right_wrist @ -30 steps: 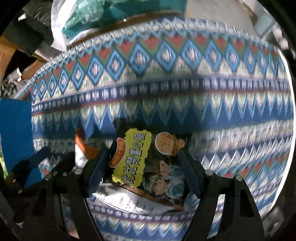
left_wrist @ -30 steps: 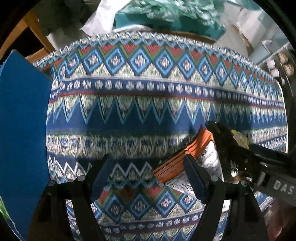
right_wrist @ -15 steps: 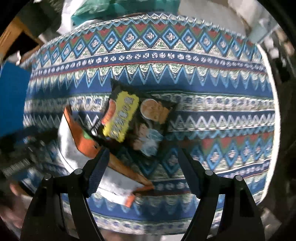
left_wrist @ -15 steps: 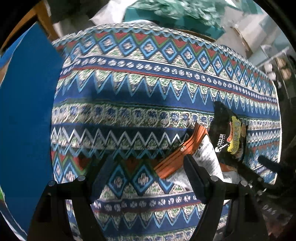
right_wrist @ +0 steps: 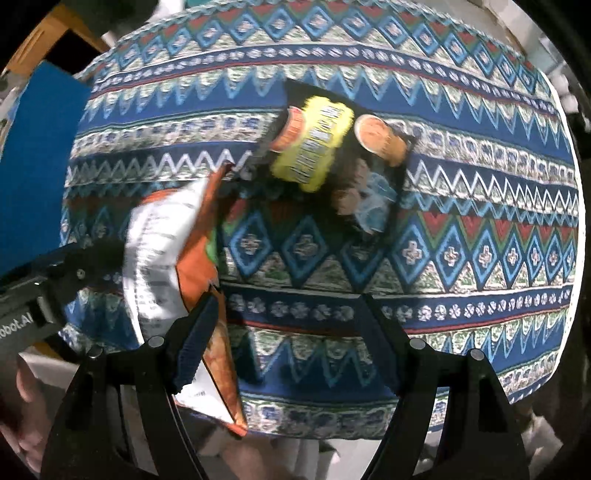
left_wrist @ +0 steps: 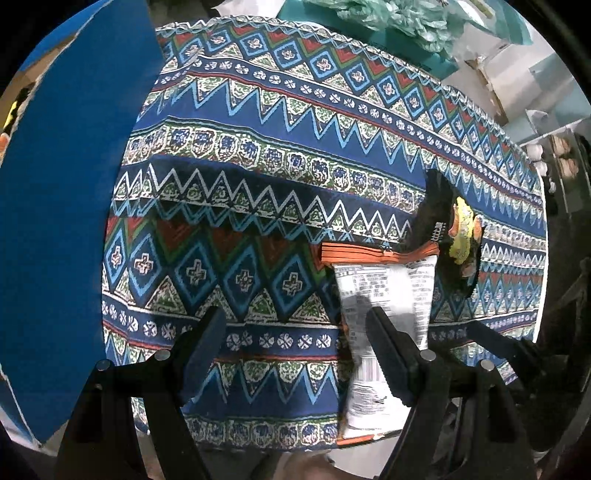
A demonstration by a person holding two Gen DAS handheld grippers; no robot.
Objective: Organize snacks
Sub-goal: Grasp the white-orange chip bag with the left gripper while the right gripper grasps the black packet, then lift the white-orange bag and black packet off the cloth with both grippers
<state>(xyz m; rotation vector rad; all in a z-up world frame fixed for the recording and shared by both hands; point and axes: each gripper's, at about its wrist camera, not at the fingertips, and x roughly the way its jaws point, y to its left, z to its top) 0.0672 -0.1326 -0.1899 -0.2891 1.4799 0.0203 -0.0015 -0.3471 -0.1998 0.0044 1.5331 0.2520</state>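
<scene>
Two snack bags lie on the patterned tablecloth [left_wrist: 240,177]. The orange and white bag [left_wrist: 384,291] [right_wrist: 166,251] lies back side up and sticks out over the near table edge. The black bag with a yellow label [left_wrist: 450,229] [right_wrist: 332,155] lies beyond it, overlapping its top corner. My left gripper [left_wrist: 295,347] is open above the cloth with nothing between its fingers; its right finger [left_wrist: 388,350] stands in front of the white bag. My right gripper [right_wrist: 288,339] is open and empty too, its left finger [right_wrist: 195,339] in front of the orange bag's lower edge.
A tall blue box [left_wrist: 55,221] [right_wrist: 33,166] stands at the table's left side. Green plastic bags [left_wrist: 388,22] and cartons lie beyond the far edge. The left gripper's body [right_wrist: 55,273] reaches in from the left of the right wrist view. The floor shows below the near edge.
The black bag was between the right fingers; now it lies on the cloth beyond them. Both grippers have drawn back and rolled. The blue box looms larger in the left view.
</scene>
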